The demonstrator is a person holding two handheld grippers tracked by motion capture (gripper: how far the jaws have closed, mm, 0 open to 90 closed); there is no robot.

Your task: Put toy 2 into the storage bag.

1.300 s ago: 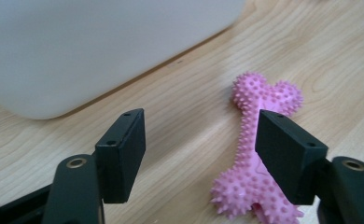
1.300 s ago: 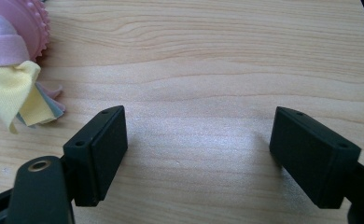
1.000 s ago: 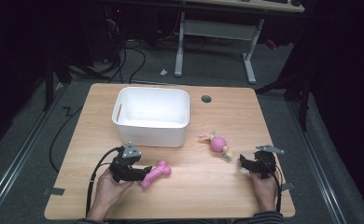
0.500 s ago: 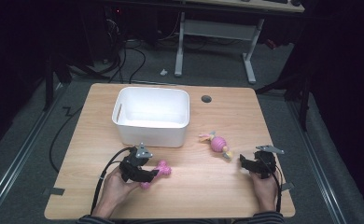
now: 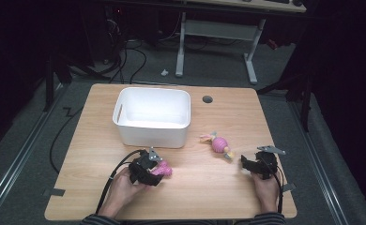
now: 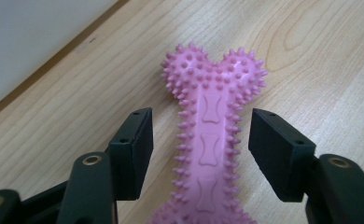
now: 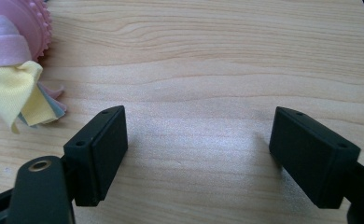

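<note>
The step in hand is judged to be the grasp of the pink, knobbly rubber bone-shaped toy (image 6: 211, 140), which lies flat on the wooden tabletop (image 5: 209, 197) near the front edge, left of centre and just in front of the white rectangular plastic bin (image 5: 153, 117). The left tool (image 5: 158, 169) is lowered over the toy's shaft, and its jaws have just been closing. In the left gripper view the shaft sits between the two black pads (image 6: 136, 149), but a gap is seen on each side, so nothing is gripped yet and the tool stands partly open.

The right tool (image 5: 247, 164) is held at the right of the tabletop, wide open and empty, with bare wood between its jaws. A second toy, a pink ball with pale fabric tails (image 5: 220, 144), lies just to its left.

The next move is judged to call for closing the left jaws fully onto the shaft, squarely across its narrow middle, before the toy is lifted, probably toward the bin.
</note>
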